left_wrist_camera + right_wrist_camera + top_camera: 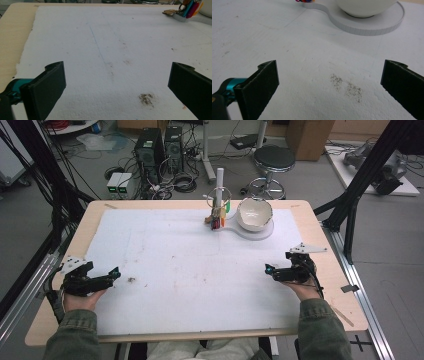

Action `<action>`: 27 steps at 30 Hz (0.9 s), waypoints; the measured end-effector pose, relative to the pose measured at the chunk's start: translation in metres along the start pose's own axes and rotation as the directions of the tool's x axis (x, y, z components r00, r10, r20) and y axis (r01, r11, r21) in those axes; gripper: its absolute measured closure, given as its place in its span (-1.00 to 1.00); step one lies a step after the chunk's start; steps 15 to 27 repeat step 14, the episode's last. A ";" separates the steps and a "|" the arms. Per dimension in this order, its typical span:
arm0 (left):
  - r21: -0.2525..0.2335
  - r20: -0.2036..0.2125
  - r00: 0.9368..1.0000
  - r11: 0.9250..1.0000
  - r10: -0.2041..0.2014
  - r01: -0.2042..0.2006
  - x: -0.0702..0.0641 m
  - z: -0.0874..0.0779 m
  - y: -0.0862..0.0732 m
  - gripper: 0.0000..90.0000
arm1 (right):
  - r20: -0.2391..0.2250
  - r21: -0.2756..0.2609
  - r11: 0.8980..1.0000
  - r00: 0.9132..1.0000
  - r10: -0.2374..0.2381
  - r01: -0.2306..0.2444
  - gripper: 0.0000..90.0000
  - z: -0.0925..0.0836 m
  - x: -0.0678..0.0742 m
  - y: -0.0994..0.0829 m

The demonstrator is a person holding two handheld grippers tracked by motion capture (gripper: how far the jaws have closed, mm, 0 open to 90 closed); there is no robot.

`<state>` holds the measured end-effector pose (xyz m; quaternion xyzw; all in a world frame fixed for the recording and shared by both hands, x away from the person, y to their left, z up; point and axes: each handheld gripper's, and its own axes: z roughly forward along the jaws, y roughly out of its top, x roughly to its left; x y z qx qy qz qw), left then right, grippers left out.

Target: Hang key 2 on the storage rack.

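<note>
L gripper (pixel 116 272) rests near the table's (pixel 330 270) front-left corner, jaws spread wide w/ nothing between them, just the white sheet (pixel 190 270) and a brown smudge (pixel 147 98) ahead of it. R gripper (pixel 269 269) sits near the front-right edge, jaws also wide, holding nothing (grey speckles (pixel 348 87) on the sheet betw. them). Both are well apart from the things at the back edge: a white bowl (pixel 254 213) on a flat white base (pixel 260 232), and just beside it, on the base's narrow end, a post (pixel 219 185) w/ a bunch of keys and coloured tags (pixel 217 217) at its foot.
</note>
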<state>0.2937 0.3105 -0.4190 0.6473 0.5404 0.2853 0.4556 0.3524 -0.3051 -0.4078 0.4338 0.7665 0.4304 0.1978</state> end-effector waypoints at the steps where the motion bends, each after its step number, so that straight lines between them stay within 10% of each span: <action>1: 0.000 0.001 1.000 1.000 0.000 0.000 0.000 0.000 0.000 -0.96 | -0.003 0.005 1.000 1.000 0.006 -0.006 -0.99 -0.001 0.001 -0.001; 27: 0.002 0.002 1.000 1.000 -0.009 0.009 0.001 0.000 -0.001 -0.96 | 0.008 -0.008 1.000 1.000 0.005 -0.005 -0.99 -0.002 0.000 -0.004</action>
